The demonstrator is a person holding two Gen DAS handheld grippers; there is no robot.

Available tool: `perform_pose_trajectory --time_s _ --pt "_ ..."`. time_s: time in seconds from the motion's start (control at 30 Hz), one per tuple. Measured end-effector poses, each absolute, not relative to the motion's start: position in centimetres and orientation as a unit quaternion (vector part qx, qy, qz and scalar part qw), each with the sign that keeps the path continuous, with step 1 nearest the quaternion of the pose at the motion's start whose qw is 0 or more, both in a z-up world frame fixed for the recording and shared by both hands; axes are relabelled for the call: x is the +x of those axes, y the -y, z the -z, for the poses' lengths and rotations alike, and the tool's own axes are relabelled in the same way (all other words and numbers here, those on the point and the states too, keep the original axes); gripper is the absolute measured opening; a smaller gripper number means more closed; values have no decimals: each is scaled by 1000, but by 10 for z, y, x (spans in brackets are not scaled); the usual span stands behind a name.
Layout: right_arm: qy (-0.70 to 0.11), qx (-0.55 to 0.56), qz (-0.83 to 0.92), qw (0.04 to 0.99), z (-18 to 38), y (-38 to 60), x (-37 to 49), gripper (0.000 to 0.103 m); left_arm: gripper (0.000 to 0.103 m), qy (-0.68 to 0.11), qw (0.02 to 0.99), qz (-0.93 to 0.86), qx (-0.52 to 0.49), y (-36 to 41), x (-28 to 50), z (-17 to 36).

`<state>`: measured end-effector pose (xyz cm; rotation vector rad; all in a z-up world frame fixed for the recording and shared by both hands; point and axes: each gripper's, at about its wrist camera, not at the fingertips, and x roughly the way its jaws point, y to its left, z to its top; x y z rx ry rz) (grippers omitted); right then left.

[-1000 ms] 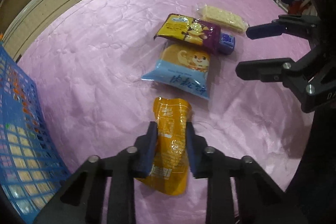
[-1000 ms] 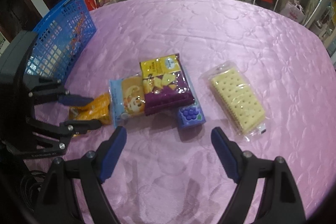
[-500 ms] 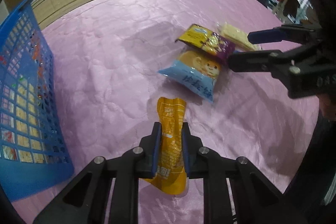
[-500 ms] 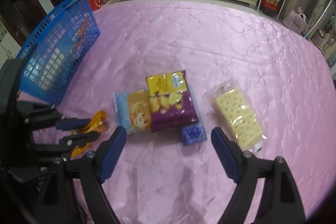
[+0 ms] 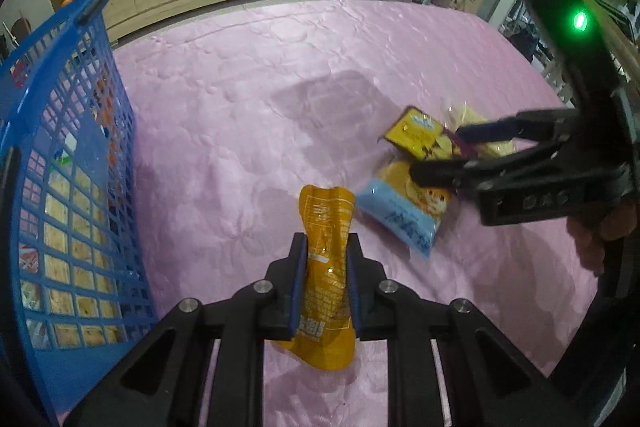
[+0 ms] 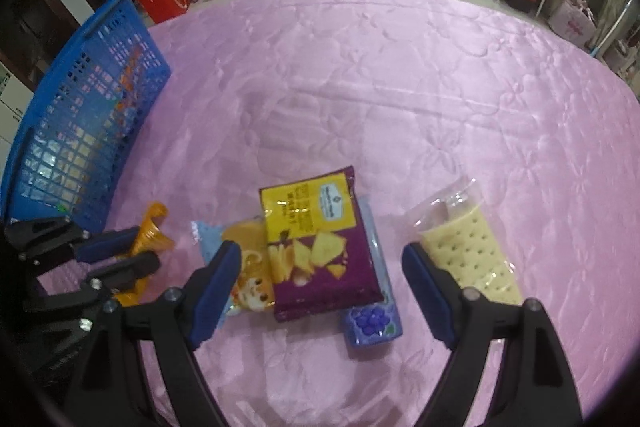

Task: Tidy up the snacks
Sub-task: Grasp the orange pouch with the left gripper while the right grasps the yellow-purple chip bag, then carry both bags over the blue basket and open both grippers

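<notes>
Two tongs work: left tongs (image 5: 323,283) pinch the soft, light orange pouch (image 5: 326,267) mid-body at lower centre, while right tongs (image 6: 320,283), closing, straddle the slippery purple packet (image 6: 320,247).

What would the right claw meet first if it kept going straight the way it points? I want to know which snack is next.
Probably the purple and yellow snack bag, centred between the closing right claw fingers and lying on the other packets; depth is unclear.

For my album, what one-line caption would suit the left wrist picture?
Left gripper clamps an orange pouch beside the blue basket, above the pink cloth.
</notes>
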<state>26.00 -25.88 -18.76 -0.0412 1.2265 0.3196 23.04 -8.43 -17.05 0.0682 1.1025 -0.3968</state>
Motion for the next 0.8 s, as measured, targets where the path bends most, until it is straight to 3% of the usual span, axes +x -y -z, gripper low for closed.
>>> perform_pose_trajectory --time_s 0.13,0.2,0.27,0.8 --pt "-578 -8 -158 801 192 260 265 71 17 -517 835 183 38 89 234 168" --pt "-575 -6 -161 802 190 262 266 57 17 -516 836 183 35 86 235 166" --pt "-571 -18 -156 806 185 266 263 51 17 -514 838 182 31 87 235 163" --pt "-513 -30 -168 842 117 262 212 51 17 -473 863 174 28 79 205 106"
